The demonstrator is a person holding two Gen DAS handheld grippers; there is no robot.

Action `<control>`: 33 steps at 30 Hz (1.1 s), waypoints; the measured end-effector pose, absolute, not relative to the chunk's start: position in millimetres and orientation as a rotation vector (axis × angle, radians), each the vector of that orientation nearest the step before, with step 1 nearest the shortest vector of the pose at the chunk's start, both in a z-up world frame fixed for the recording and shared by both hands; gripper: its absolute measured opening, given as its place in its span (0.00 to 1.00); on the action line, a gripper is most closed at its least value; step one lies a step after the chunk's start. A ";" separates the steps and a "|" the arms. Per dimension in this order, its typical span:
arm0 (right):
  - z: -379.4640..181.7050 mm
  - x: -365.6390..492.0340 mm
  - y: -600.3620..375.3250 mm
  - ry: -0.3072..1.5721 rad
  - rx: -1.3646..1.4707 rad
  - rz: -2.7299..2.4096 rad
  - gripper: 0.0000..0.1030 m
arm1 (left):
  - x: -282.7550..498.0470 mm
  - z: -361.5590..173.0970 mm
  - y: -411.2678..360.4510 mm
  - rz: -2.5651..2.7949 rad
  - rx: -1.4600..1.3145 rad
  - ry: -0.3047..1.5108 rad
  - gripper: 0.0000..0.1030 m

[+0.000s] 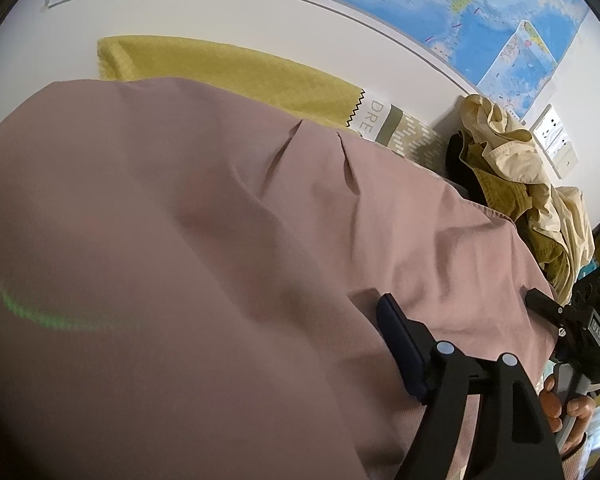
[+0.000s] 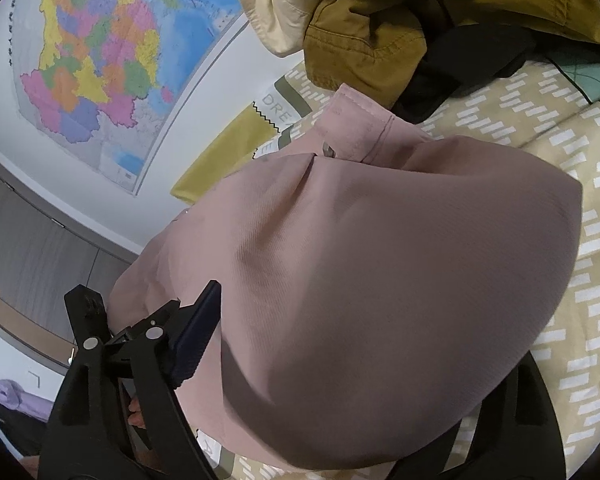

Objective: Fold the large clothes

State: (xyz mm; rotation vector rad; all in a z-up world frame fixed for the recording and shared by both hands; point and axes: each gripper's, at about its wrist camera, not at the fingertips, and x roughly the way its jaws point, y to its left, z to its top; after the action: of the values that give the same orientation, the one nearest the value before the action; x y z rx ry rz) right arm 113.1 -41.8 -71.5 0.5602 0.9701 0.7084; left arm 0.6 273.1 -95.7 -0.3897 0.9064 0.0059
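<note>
Well, in the left wrist view the pink garment [image 1: 220, 240] swells over nearly everything ahead and lies across my left gripper [image 1: 300, 304]. Only one finger [image 1: 400, 340] shows, with cloth just beside its pad. The other is buried, so I cannot tell whether these jaws pinch the cloth or merely stand apart around it. The pleated edge [image 1: 320, 136] lies at the far side, toward the wall [image 1: 260, 12]. My right hand [image 1: 556, 404] sits at the cloth's right border, below the pile of clothes [image 1: 520, 168].

In the right wrist view the same garment bulges through my right gripper [image 2: 300, 288] and hides one finger. Here too I cannot tell grip from gap. The stitched band [image 2: 360, 120] points away from me toward the pile. I judge the long axis runs from my jaws out to that band, over the patterned bedcover [image 2: 560, 240]. Both grippers seem to be at the near end.
</note>
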 end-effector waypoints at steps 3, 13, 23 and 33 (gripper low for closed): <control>-70.9 113.2 -40.5 0.973 0.548 0.706 0.78 | 1.4 -95.6 273.6 -0.003 -0.390 0.910 0.75; -74.6 113.3 -46.7 0.986 0.543 0.715 0.56 | 5.5 -95.7 270.3 -0.003 -0.379 0.917 0.74; -78.1 116.2 -45.2 1.015 0.602 0.792 0.36 | 15.2 -98.5 289.0 -0.056 -0.467 0.947 0.38; -78.4 120.0 -43.4 1.022 0.610 0.780 0.52 | 23.8 -97.5 278.5 -0.068 -0.442 0.938 0.55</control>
State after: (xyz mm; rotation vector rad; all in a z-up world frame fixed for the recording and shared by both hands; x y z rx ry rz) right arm 120.0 -43.4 -78.4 0.6098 1.0216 0.7802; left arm 23.8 278.5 -97.5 -0.4425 0.9381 -0.0683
